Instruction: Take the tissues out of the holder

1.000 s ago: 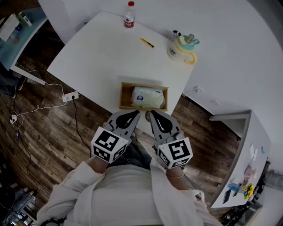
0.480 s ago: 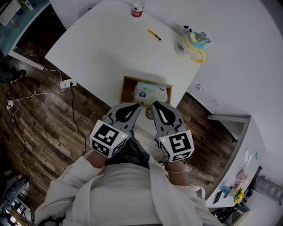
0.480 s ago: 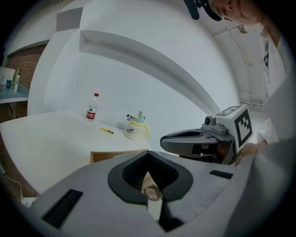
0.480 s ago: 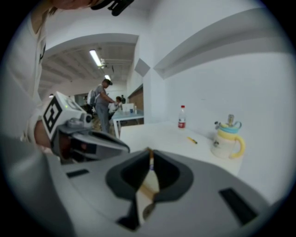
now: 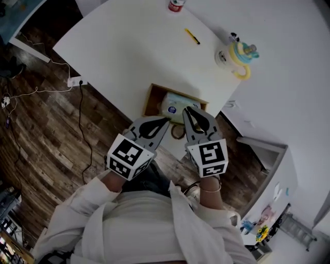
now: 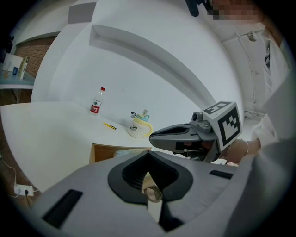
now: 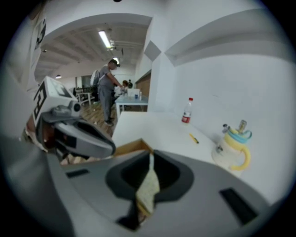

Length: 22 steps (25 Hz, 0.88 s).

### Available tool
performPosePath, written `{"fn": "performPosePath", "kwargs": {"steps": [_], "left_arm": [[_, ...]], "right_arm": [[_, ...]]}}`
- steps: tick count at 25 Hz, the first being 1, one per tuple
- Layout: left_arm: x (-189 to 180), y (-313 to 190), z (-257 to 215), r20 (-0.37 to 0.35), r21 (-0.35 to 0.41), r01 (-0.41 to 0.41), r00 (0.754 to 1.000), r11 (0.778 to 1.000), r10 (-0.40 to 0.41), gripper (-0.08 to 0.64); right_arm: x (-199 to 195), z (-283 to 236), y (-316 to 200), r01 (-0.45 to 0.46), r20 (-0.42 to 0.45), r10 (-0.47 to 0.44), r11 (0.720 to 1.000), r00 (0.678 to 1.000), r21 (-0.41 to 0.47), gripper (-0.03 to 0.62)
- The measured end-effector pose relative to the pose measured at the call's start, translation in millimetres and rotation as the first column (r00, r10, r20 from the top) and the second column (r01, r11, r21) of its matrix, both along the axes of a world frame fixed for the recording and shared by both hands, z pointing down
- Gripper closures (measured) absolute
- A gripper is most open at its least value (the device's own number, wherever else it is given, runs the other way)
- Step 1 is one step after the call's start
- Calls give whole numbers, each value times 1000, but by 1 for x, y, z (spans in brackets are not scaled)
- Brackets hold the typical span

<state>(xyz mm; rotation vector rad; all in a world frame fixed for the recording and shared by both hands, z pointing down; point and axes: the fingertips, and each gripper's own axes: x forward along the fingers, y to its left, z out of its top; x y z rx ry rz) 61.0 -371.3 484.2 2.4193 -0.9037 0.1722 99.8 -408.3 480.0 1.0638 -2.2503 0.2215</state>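
Left gripper (image 5: 165, 120), right gripper (image 5: 187, 110), jaws clenched on nothing, side by side near tissue pack (image 5: 174, 105) in wooden holder (image 5: 150, 100)

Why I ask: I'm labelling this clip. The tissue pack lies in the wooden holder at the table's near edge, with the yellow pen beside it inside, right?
Not quite. The pen is outside the holder: the head view shows it on the bare table, farther off, between bottle and mug. The tissue pack does lie in the holder at the near edge.
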Motion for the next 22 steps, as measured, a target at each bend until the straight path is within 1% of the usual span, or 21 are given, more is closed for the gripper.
{"fn": "performPosePath", "kwargs": {"steps": [2,4,7,9,12,16,22], "left_arm": [[-1,-2,2,-9,-8,5,1000,1000,-5,545],[-3,-4,5,-16,-16,10,1000,1000,-10,545],[-6,-8,10,-27,-28,20,999,999,-21,545],[-8,-11,13,-29,-34,27,999,999,-28,545],[-10,-13,16,-36,-45,39,999,998,-40,545],[-10,-16,19,-47,-56,50,997,997,-53,543],[-8,-21,18,-61,-55,54,996,997,-57,545]], "right_arm": [[-1,5,-3,16,-28,-17,1000,999,-14,573],[-3,11,-4,40,-58,-42,999,997,-34,545],[-4,20,-5,73,-101,-79,996,992,-59,543],[-2,22,-10,80,-131,-86,995,988,-56,541],[1,25,-16,84,-176,-92,995,980,-53,518],[2,37,-20,116,-239,-133,990,962,-85,494],[1,54,-20,174,-320,-213,974,923,-148,492]]}}
